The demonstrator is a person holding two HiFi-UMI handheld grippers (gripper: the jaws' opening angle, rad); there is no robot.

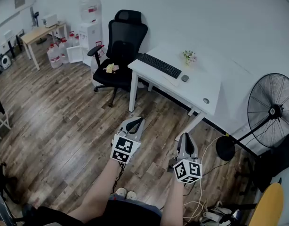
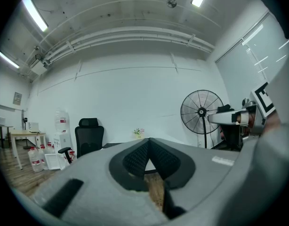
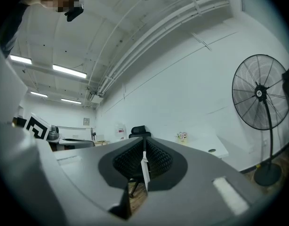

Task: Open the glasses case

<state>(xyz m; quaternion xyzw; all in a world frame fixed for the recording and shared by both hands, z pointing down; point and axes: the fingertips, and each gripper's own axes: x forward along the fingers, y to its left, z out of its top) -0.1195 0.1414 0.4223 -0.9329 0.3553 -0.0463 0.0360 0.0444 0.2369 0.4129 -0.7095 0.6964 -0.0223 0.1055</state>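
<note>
While the left gripper (image 1: 137, 120) and right gripper (image 1: 186, 136) are hovering above the floor, well apart from the desk (image 1: 205, 81), both are showing jaws pressed together on nothing. The glasses case is appearing in no view, so the task is probably not begun, and the next move is calling for locating it.

From my station, the fan (image 1: 271, 111) runs off the head view's right edge, and so does a yellow rounded thing (image 1: 268, 206) in the lower corner (I can't name it). The yellow bit (image 1: 110, 68) on the office chair (image 1: 121, 46) is too small to tell. In the left gripper view, the right gripper (image 2: 211, 118) is half hidden behind a blurred grey mass (image 2: 271, 173).
</note>
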